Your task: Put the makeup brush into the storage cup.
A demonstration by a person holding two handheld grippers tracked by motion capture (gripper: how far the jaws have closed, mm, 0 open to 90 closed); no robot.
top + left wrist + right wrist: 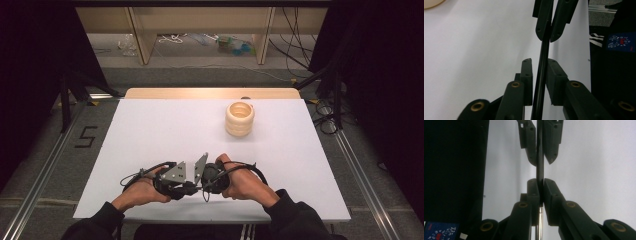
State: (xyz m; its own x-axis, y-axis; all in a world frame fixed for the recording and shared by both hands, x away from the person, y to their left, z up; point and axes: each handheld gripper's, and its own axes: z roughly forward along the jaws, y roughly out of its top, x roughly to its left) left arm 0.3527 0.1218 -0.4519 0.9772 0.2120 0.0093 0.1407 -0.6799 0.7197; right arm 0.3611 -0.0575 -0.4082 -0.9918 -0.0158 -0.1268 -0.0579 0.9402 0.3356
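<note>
A thin black rod (pixel 542 70) runs between my two grippers, which face each other tip to tip near the table's front edge. My right gripper (pixel 540 181) is shut on the rod (pixel 539 170), with both pads pressed against it; a silvery stretch of the rod shows below the pads. My left gripper (pixel 539 62) has the rod between its jaws: one pad touches it, and a slit of white table shows at the other. In the high view the left gripper (pixel 192 189) and the right gripper (pixel 206 184) meet, and the rod is hidden between them.
A cream ribbed cup (pixel 240 118) stands upright at the back right of the white table (pixel 150 135), well away from both hands. Its edge shows as a cream patch (pixel 431 2) in the left gripper view. The person's dark sleeves rest at the front edge.
</note>
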